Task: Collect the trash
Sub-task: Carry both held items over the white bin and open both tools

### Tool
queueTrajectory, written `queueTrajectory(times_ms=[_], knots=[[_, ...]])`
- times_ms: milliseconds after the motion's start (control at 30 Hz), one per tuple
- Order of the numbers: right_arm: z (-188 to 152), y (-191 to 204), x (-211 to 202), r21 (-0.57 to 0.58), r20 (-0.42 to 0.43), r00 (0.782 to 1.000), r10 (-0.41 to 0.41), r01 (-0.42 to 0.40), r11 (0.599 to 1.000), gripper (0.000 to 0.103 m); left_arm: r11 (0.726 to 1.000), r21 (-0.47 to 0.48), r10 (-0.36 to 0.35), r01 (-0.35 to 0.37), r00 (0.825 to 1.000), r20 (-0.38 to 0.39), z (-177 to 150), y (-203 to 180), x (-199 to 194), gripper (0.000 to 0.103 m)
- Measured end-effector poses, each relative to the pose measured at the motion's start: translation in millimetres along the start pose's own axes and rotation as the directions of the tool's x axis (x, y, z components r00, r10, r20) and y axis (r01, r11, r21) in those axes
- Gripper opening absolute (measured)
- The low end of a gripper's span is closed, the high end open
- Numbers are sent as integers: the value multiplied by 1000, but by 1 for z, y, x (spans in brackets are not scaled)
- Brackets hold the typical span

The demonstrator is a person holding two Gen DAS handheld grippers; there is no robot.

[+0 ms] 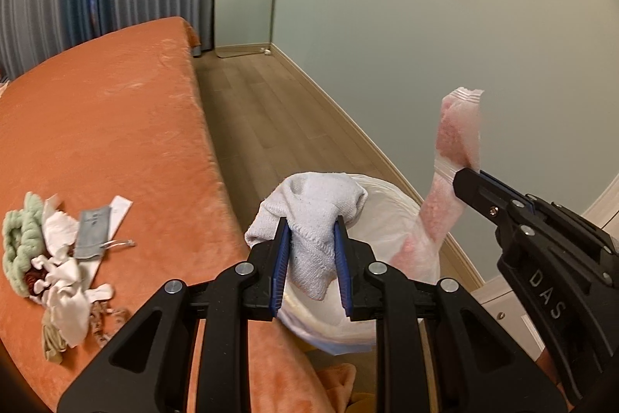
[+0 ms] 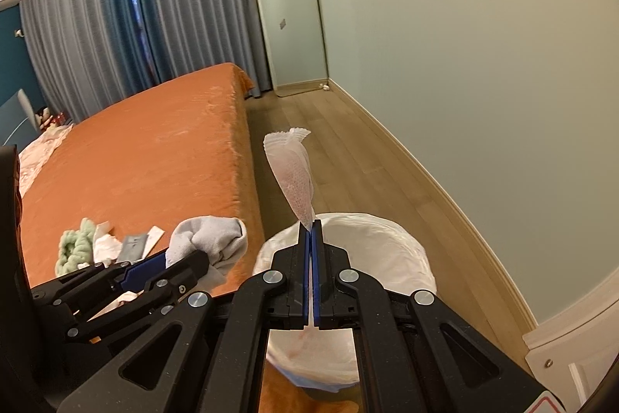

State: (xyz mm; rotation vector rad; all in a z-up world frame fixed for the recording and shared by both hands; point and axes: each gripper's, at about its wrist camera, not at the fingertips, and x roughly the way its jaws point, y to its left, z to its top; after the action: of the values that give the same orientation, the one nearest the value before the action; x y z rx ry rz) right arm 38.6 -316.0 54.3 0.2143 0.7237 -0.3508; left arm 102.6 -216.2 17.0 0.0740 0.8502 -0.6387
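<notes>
My left gripper (image 1: 311, 231) is shut on a white sock (image 1: 313, 211), which bulges out between its blue pads above the rim of a bin lined with a white bag (image 1: 387, 215). The right gripper (image 2: 311, 225) is shut on a thin white and pink pad (image 2: 292, 173) that stands up from its tips over the same lined bin (image 2: 371, 246). In the left wrist view that pad (image 1: 458, 138) and the right gripper (image 1: 470, 175) show at the right. The sock (image 2: 211, 233) and left gripper (image 2: 193, 260) appear at the lower left of the right wrist view.
An orange bed (image 1: 100, 119) fills the left, with a pile of scraps on it: a green knit piece (image 1: 19, 239), white tissues (image 1: 65, 281) and a grey tag (image 1: 93, 231). Wooden floor (image 1: 271, 111) runs beside the wall; a mirror (image 2: 290, 14) leans in the corner.
</notes>
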Motion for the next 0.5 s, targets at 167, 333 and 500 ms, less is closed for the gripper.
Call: queueTrajectory(times_ms=[167, 333, 500], knots=[[0, -20, 10, 34, -16, 1000, -6, 6, 999, 1, 999, 1, -34, 34, 999, -7, 5, -11, 13, 23], [0, -32, 14, 63, -15, 999, -37, 37, 997, 17, 1000, -10, -30, 30, 1000, 5, 8, -14, 18, 39], [-4, -36, 12, 87, -7, 999, -40, 41, 995, 36, 1000, -17, 1, 0, 1000, 18, 5, -10, 14, 52]])
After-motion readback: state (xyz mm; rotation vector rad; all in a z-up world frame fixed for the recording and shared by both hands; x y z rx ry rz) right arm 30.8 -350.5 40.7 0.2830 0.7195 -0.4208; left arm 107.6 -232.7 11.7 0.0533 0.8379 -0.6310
